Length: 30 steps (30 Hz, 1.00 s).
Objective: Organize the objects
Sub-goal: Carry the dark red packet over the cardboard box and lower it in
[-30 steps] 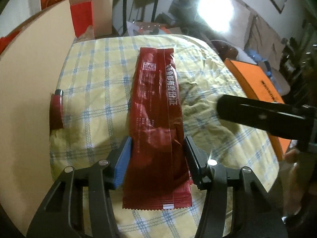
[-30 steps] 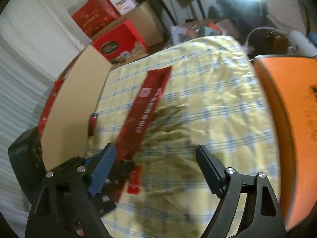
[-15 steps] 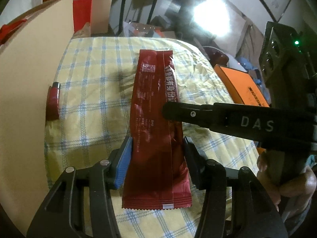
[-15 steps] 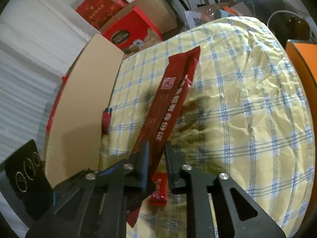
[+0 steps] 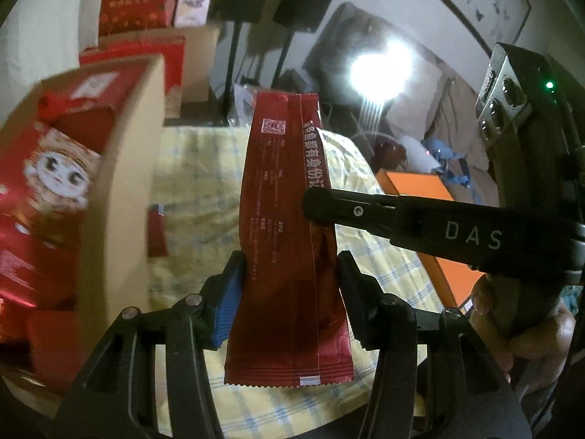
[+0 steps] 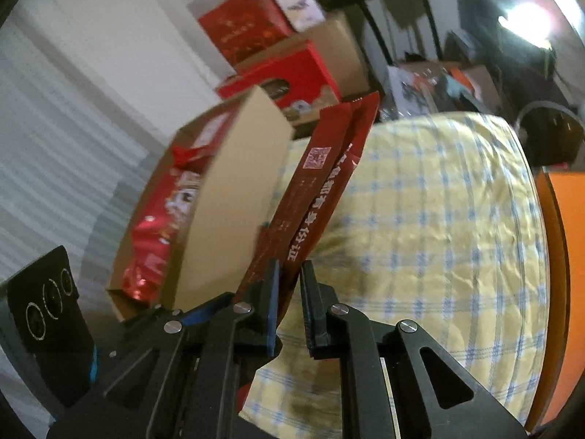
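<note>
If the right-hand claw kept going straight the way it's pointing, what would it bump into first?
Hard to judge depth, but probably the cardboard box: the right gripper, clamped on the long red packet, aims just past the box's near wall.

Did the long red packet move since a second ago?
Yes. The long red packet was lying flat on the checked cloth; now both grippers hold it lifted above the cloth, its top level with the cardboard box rim.

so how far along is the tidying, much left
Done: red snack bags already sit in the cardboard box. In hand: both the left tongs and right tongs grip the long red packet, lifted off the checked cloth beside the box. Left: drop it in, then the small red item by the box wall.
</note>
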Tool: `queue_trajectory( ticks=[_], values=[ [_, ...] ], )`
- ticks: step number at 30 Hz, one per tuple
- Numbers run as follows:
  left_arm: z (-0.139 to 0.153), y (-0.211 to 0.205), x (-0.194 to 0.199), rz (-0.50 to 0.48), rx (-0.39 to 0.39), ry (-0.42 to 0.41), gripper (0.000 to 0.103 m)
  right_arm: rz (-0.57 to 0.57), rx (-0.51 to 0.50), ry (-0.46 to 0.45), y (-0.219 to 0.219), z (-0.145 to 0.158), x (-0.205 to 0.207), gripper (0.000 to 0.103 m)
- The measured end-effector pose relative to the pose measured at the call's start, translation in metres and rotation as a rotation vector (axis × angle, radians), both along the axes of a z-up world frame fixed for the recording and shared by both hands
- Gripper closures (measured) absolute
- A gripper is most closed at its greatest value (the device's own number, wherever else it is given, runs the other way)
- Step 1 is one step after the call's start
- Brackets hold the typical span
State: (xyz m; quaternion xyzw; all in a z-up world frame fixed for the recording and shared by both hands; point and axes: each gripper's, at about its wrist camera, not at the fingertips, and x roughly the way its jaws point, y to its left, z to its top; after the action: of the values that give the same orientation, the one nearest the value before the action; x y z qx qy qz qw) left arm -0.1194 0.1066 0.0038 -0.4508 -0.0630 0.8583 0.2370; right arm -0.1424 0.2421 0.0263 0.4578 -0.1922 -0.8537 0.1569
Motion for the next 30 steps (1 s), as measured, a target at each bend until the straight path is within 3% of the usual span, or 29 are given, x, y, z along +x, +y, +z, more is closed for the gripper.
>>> queue_trajectory(
  ticks=[15,30],
  values=[
    [0.045,-0.110,-0.013,0.151,0.007,0.027,0.055,0.159,0.016,0.053,-0.111,0.045,-0.045,0.091],
    [0.035,-0.212,-0.063,0.286,0.003,-0.006,0.055,0.260,0.001,0.007,-0.215,0.037,-0.122,0.091]
  ],
)
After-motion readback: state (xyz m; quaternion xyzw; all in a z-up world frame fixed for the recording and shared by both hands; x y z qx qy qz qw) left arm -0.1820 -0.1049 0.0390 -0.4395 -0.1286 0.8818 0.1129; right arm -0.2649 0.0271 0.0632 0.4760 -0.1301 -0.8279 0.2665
